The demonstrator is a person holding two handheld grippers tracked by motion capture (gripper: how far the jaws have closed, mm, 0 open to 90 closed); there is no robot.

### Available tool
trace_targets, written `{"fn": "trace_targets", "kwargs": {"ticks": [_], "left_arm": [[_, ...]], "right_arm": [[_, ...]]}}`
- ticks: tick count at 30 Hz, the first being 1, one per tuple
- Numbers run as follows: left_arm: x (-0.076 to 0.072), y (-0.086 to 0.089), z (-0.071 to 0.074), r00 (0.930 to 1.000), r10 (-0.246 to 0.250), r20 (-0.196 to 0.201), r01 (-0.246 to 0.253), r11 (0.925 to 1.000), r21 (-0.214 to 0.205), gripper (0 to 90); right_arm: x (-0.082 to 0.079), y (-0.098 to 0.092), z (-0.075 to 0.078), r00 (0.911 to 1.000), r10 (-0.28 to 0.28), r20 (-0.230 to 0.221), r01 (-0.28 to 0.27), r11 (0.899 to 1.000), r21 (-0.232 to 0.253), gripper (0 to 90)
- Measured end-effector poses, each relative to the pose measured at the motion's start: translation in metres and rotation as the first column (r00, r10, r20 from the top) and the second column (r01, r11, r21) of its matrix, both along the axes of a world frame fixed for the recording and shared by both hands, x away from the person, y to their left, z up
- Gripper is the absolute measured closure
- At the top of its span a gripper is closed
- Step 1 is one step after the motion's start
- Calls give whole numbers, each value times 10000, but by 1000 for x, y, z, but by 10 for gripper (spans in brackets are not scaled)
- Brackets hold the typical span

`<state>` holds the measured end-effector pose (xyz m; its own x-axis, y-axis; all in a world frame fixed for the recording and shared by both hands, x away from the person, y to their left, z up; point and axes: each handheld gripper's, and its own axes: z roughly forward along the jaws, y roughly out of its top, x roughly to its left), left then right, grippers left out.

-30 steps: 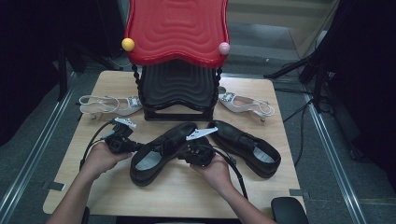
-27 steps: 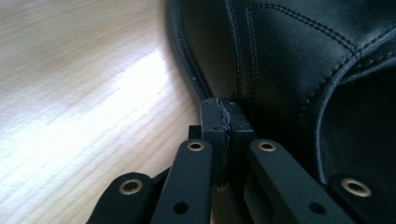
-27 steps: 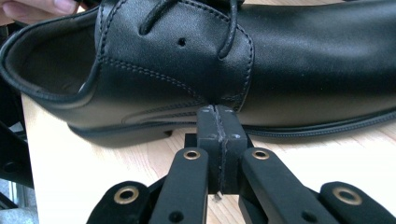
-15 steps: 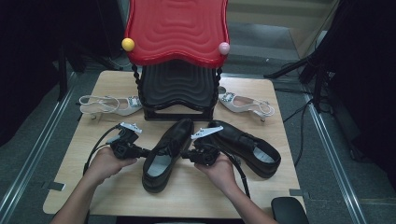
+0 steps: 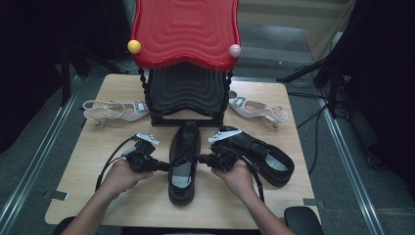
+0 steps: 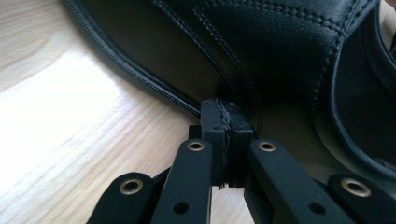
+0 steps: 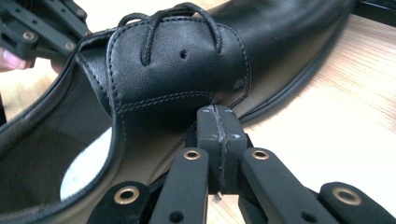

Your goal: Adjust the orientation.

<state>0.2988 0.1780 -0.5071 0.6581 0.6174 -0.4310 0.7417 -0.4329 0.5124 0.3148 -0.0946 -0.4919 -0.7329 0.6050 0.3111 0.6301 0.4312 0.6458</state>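
Nearest the counter's (image 5: 88, 205) front edge, a black lace-up dress shoe (image 5: 183, 164) lies toe-away at mid-counter. Left claw (image 5: 164, 167) and right claw (image 5: 201, 158), both pressed together and pinching nothing, nudge its flanks. Beyond: second black shoe (image 5: 262, 155), then the red-topped shoe rack (image 5: 186, 34) at the far edge.

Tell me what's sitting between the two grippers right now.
A black lace-up shoe, toe toward the rack, lies between the left gripper and right gripper, as the high view shows.
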Motion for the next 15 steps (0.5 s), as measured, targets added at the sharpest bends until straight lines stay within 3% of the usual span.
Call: {"fn": "trace_targets", "kwargs": {"ticks": [3,8,11,13,15], "left_arm": [[-1,-6,-2,9995,123,-291,-130,9996,-234,899],[0,-7,-2,9996,210,-183,-213,9997,-126,854],[1,-3,-1,9994,342,-44,-342,9994,82,733],[2,2,2,9992,408,-1,-408,9991,-76,657],[3,9,6,9981,619,59,-615,9969,-486,546]], "right_arm": [[1,-3,1,9999,-86,52,86,9999,-90,900],[3,-7,3,9998,-188,2,188,9996,-205,900],[5,-8,4,9998,-158,87,161,9993,-339,900],[7,-11,6,9998,-195,31,196,9995,-261,846],[4,-14,11,9997,-255,-18,254,9993,-292,833]]}}
